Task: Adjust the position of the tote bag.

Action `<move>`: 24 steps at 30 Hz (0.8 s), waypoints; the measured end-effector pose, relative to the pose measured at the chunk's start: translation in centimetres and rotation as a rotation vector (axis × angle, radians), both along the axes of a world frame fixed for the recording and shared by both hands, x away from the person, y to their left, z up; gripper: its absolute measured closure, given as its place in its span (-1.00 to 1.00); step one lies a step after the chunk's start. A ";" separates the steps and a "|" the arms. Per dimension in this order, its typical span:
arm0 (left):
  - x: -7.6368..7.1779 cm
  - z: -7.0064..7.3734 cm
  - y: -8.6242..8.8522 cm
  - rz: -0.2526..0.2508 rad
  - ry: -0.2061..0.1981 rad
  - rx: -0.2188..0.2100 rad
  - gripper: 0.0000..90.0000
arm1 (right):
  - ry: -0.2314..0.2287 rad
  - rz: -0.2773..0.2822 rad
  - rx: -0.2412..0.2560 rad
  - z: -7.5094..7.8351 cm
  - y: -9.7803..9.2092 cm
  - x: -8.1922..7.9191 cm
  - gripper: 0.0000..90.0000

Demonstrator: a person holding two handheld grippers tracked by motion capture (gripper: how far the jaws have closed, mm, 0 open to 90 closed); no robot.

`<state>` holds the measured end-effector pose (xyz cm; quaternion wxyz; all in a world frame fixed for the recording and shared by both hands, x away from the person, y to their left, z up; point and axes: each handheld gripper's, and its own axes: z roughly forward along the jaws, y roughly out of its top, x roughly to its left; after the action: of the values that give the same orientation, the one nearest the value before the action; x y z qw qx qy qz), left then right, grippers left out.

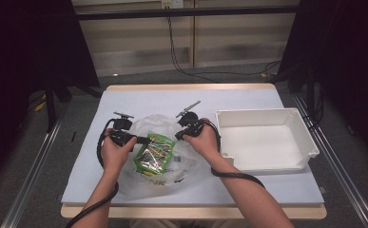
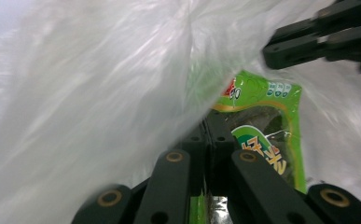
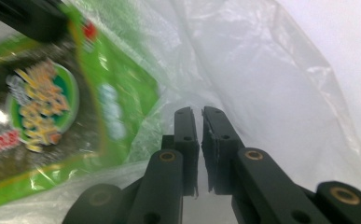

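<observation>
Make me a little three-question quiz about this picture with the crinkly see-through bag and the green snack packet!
1. True or false: the left gripper is shut on the green foil snack packet.
2. What thin material is the right gripper pinching? A) clear plastic bag B) paper towel C) cloth
3. What lies to the right of the clear plastic bag on the table?

Key
1. True; its jaws close on the packet's top edge.
2. A
3. An empty white rectangular plastic bin.
</observation>
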<state>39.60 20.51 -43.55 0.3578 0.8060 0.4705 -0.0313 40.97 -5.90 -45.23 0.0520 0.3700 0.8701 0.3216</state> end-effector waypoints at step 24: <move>-2.4 1.4 2.2 -0.005 -0.093 -0.065 0.98 | 0.025 0.072 0.090 4.1 -1.0 -1.8 0.40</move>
<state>37.18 22.70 -42.12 0.4053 0.7957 0.4499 -0.0100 39.12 -6.89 -41.17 0.0130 0.3445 0.8680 0.3575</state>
